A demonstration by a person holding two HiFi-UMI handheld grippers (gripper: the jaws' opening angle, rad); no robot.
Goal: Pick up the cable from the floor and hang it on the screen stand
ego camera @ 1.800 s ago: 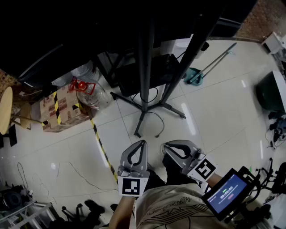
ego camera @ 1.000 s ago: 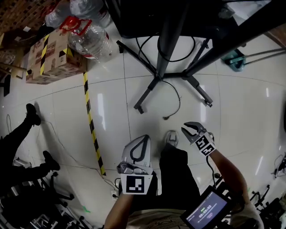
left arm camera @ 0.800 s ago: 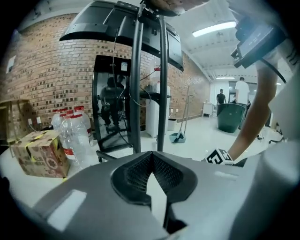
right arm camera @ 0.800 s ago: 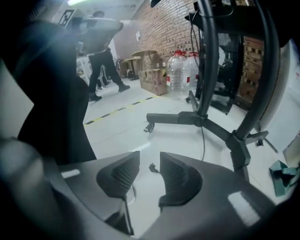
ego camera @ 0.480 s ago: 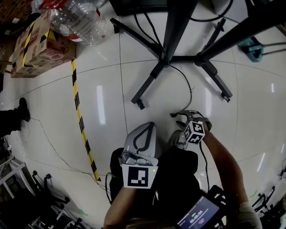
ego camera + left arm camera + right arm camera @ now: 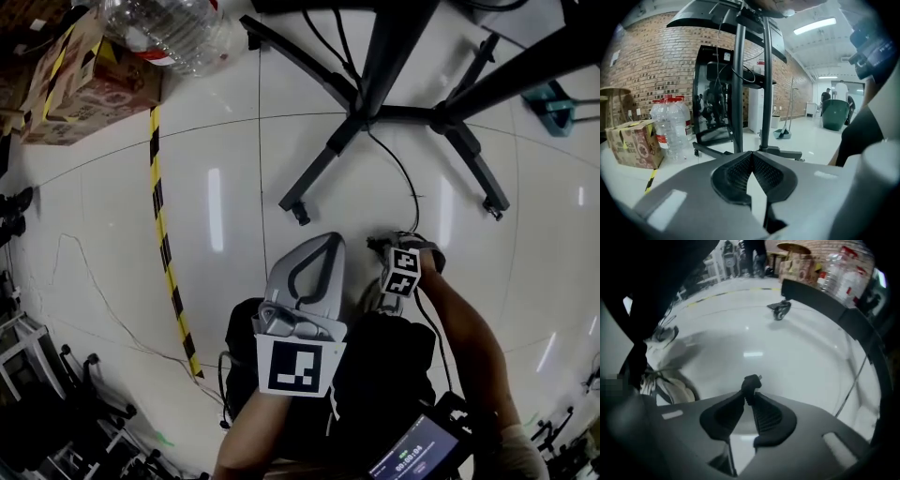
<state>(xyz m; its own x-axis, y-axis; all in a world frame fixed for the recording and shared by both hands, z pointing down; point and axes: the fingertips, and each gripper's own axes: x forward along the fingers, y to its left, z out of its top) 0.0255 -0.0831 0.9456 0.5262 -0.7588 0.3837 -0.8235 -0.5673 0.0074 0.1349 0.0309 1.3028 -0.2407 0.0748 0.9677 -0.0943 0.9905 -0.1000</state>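
Your right claw (image 6: 749, 397) is closing on the cable (image 6: 751, 382) end at the floor (image 6: 787, 343). The grip is by the tips only, so a quick lift may slip it free. Your left claw (image 6: 751, 157) has its tips together and holds nothing.

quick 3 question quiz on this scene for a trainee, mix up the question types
1. True or false: the left gripper holds the cable.
2. The striped tape is: A red-white, B yellow-black, C blue.
3. Fill in: the cable's end sits between the right gripper's ____.
Key: 1 false, its fingers are together with nothing between them. 2 B. 3 fingers, which are closing on it.
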